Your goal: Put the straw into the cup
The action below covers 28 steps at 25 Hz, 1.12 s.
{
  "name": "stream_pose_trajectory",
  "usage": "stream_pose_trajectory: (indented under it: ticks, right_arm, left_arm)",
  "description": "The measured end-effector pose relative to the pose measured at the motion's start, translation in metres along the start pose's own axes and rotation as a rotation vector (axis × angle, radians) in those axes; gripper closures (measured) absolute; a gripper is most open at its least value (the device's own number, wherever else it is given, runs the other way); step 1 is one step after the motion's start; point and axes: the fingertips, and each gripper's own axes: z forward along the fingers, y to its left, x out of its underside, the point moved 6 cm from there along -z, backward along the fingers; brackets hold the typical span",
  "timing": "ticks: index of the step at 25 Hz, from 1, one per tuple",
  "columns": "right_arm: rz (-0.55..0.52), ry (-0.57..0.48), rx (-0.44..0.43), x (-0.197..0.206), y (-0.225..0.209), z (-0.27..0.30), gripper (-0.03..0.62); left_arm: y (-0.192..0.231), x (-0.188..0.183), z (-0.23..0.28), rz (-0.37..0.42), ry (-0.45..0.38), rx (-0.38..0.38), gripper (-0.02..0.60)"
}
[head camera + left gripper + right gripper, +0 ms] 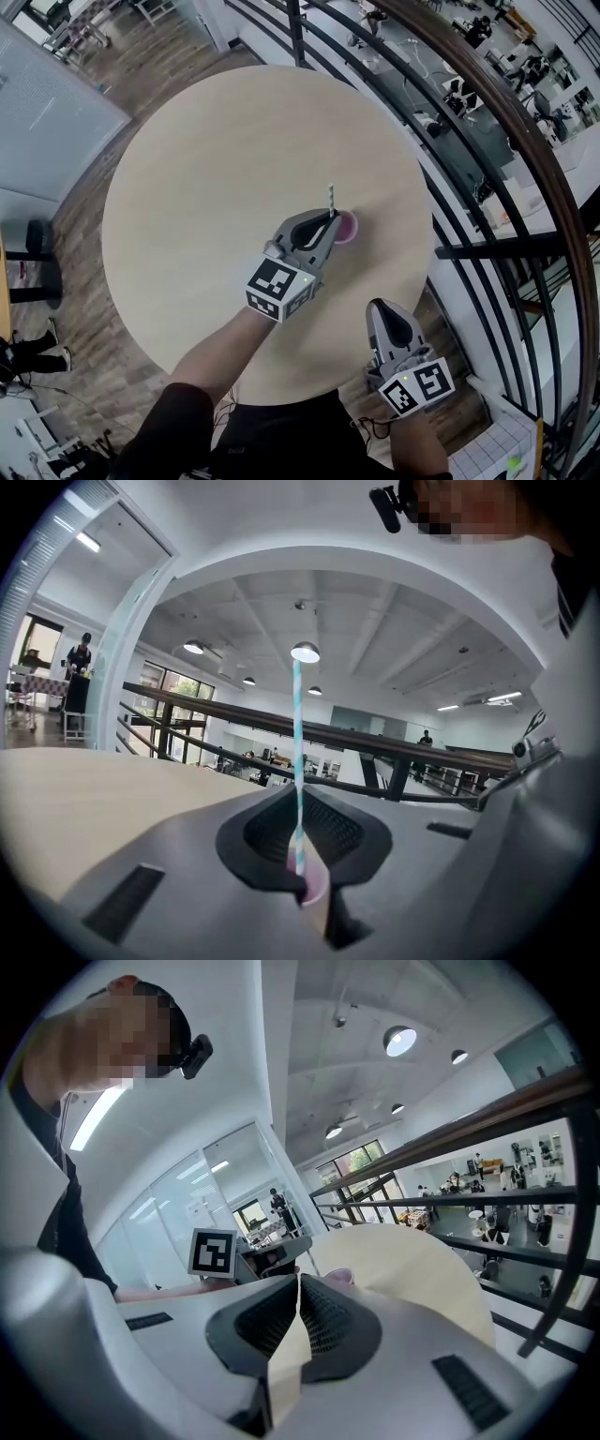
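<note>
Over the middle of a round pale table, seen from the head view, the left gripper reaches toward 1 o'clock and pinches a blue-and-white striped straw, which stands upright above its tips; a pink cup sits on the tabletop at 3 o'clock from the table's centre, its left side hidden under those tips; the right gripper hovers at the table's 5 o'clock edge, well apart from the cup, and a dark railing curves round the 1-to-4 o'clock side. From the left gripper view, the left gripper has its jaws pressed onto the straw, which rises straight toward 12 o'clock; the straw's lower end shows against the cup below the pads, though whether it sits inside cannot be told; the table spreads to 9 o'clock. From the right gripper view, the right gripper has its jaws pressed together with nothing between them; the cup peeks just past its tips, and the table stretches toward 2 o'clock.
</note>
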Motion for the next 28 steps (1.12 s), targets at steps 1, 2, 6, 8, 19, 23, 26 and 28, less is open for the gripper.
stream_pose_trajectory:
  ticks: [1,2,6,8,19,23,26,28]
  right_arm:
    - [0.003,0.003,0.001,0.001,0.0,0.0,0.57]
    - [0.006,0.005,0.002,0.003,-0.001,0.0,0.569]
    - [0.016,0.006,0.013,0.007,-0.004,-0.003,0.571]
    - [0.019,0.008,0.02,0.008,-0.007,-0.005,0.57]
    - [0.038,0.032,0.03,0.015,-0.011,-0.009,0.569]
    - [0.042,0.033,0.023,0.014,-0.008,-0.009,0.57]
    - [0.044,0.036,0.022,0.017,-0.007,-0.011,0.57]
    - [0.045,0.038,0.024,0.018,-0.006,-0.012,0.57]
  left_arm:
    - [-0.001,0.002,0.002,0.002,0.004,0.002,0.563]
    - [-0.001,0.005,0.004,0.002,0.009,0.004,0.563]
    - [-0.001,0.016,0.012,0.007,0.039,-0.001,0.562]
    - [0.0,0.021,0.015,0.009,0.055,-0.008,0.561]
    - [0.004,0.04,0.023,0.007,0.117,-0.026,0.561]
    - [0.006,0.046,0.023,-0.013,0.137,-0.033,0.561]
    - [0.005,0.049,0.023,-0.012,0.137,-0.033,0.561]
    - [0.004,0.051,0.023,-0.01,0.14,-0.034,0.561]
